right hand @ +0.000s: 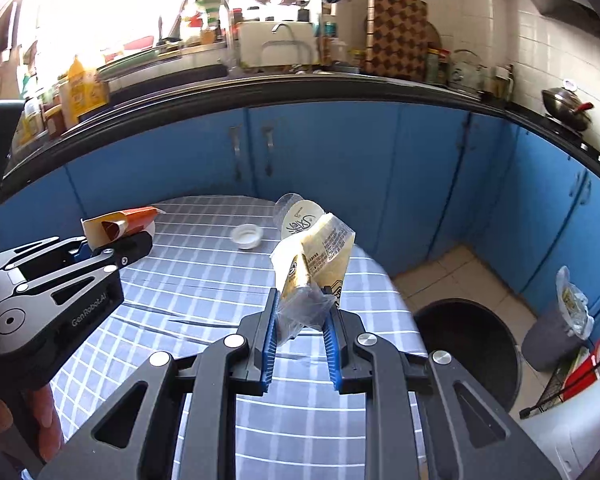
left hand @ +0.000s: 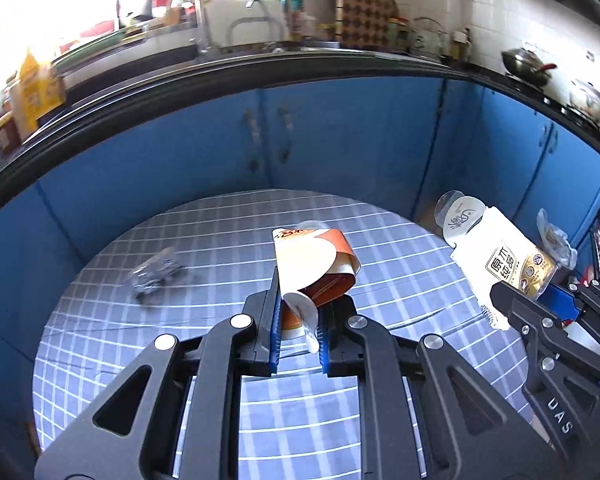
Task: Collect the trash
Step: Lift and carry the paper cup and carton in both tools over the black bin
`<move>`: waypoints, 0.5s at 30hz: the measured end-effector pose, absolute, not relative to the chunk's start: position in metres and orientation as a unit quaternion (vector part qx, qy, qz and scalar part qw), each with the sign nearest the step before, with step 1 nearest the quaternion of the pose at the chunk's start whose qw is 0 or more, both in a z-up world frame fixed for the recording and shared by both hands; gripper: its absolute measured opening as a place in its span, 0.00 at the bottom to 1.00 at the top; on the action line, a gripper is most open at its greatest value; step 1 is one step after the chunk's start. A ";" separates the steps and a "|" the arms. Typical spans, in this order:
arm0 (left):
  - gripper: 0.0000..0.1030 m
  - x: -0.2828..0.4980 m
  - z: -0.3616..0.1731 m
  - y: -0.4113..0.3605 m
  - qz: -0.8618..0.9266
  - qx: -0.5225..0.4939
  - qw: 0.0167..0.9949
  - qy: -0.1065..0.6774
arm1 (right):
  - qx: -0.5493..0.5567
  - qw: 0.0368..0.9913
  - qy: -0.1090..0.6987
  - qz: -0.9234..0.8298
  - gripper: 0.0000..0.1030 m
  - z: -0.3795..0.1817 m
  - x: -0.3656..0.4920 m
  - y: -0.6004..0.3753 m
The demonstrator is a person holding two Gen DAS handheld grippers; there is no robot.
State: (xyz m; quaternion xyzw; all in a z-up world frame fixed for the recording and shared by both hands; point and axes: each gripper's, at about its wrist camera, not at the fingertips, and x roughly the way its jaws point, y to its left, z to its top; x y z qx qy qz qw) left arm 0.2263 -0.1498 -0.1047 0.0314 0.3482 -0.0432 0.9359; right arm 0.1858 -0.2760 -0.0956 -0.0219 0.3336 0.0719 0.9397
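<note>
My left gripper [left hand: 300, 320] is shut on a flattened orange and white carton [left hand: 316, 260], held above the round table with the blue checked cloth [left hand: 220, 360]. My right gripper [right hand: 302, 320] is shut on a bundle of a gold and white wrapper [right hand: 320, 256] with crumpled clear plastic and a round printed lid. In the left wrist view the right gripper [left hand: 532, 300] and its bundle [left hand: 500, 256] hang at the right. In the right wrist view the left gripper [right hand: 116, 242] and its carton [right hand: 120, 222] sit at the left. A crumpled clear wrapper [left hand: 154, 276] and a white cap [right hand: 246, 236] lie on the cloth.
A black round bin [right hand: 468, 344] stands on the floor right of the table, with a grey bin lined with a plastic bag [right hand: 556, 320] beyond it. Blue cabinets [right hand: 340, 160] under a dark, cluttered counter ring the far side. A person's hand [right hand: 40, 420] shows at lower left.
</note>
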 end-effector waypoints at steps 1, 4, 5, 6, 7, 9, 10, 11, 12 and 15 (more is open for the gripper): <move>0.15 0.228 -0.106 -0.157 -0.047 0.034 0.935 0.349 | -0.022 0.940 0.333 0.069 0.20 -0.096 0.186 -0.280; 0.15 0.236 -0.110 -0.180 -0.051 0.045 0.934 0.352 | -0.024 0.941 0.332 0.053 0.20 -0.099 0.186 -0.296; 0.15 0.238 -0.111 -0.186 -0.053 0.046 0.933 0.353 | -0.023 0.941 0.333 0.049 0.20 -0.100 0.186 -0.302; 0.15 0.241 -0.113 -0.197 -0.054 0.051 0.933 0.353 | -0.021 0.941 0.334 0.045 0.20 -0.101 0.187 -0.307; 0.15 0.242 -0.114 -0.203 -0.055 0.054 0.932 0.353 | -0.018 0.941 0.334 0.041 0.20 -0.102 0.188 -0.313; 0.15 0.245 -0.117 -0.217 -0.058 0.063 0.932 0.354 | -0.010 0.941 0.338 0.033 0.20 -0.106 0.190 -0.326; 0.15 0.247 -0.118 -0.224 -0.061 0.067 0.931 0.354 | -0.007 0.940 0.339 0.031 0.20 -0.107 0.191 -0.330; 0.15 0.248 -0.120 -0.231 -0.063 0.073 0.930 0.355 | -0.004 0.940 0.340 0.028 0.20 -0.109 0.191 -0.335; 0.15 0.248 -0.121 -0.235 -0.064 0.077 0.929 0.355 | -0.002 0.940 0.340 0.022 0.20 -0.111 0.193 -0.342; 0.15 0.251 -0.127 -0.251 -0.069 0.089 0.927 0.357 | 0.007 0.939 0.343 0.012 0.20 -0.115 0.196 -0.355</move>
